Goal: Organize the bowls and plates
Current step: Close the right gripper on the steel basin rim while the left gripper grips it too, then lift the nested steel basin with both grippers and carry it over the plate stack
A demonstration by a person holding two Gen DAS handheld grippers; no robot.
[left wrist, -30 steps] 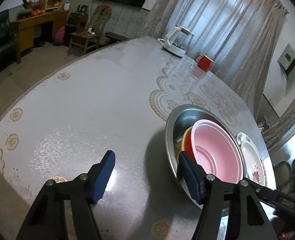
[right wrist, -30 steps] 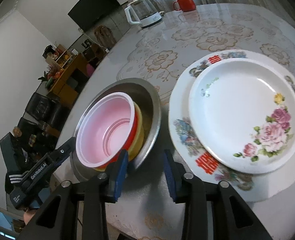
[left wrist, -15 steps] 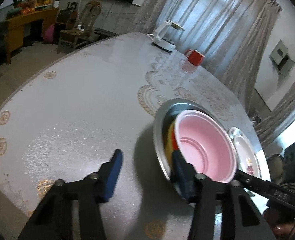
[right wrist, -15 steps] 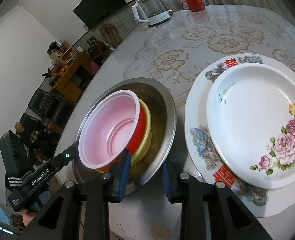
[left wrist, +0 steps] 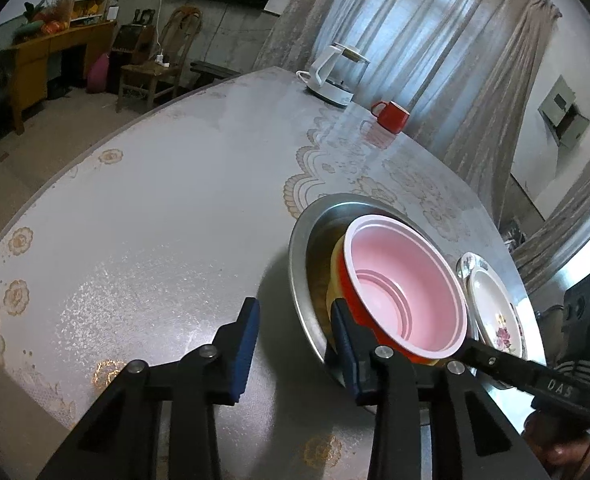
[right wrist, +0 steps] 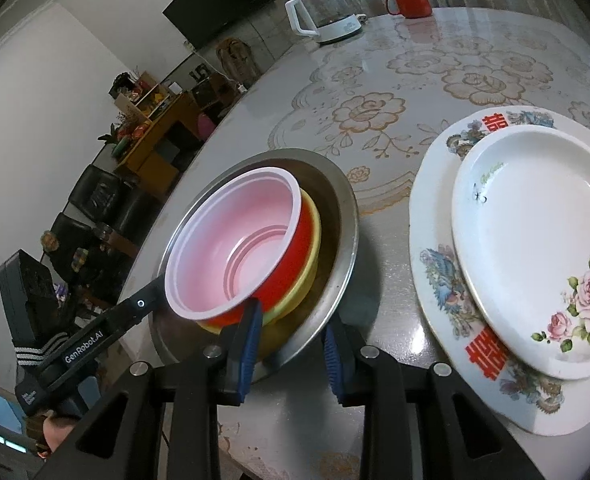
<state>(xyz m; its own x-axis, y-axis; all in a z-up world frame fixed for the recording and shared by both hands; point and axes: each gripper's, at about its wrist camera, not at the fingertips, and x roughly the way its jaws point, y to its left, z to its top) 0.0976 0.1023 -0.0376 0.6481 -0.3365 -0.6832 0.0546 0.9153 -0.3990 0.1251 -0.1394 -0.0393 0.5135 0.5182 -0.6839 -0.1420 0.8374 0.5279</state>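
- The left gripper (left wrist: 295,340) was spread wide a second ago; now its fingers are closing, with the near rim of the metal bowl (left wrist: 300,280) between them, one finger outside and one inside; I cannot tell if they are pressing on it yet.
- The right gripper (right wrist: 291,340) is looking the same as before; its fingers are sitting close on each side of the metal bowl's rim at the bottom middle of its view; I cannot tell if they are truly pinching it.
- The pink bowl (right wrist: 239,240) is sitting in a yellow bowl (right wrist: 311,256), and both are inside the metal bowl; the small plate (right wrist: 535,248) is lying on the big plate (right wrist: 435,280) at the right, all on the counter (left wrist: 155,208).
- I think both hands are getting ready to lift or slide the bowl stack together.
- Both grippers are pointing down at a slant toward the bowls.
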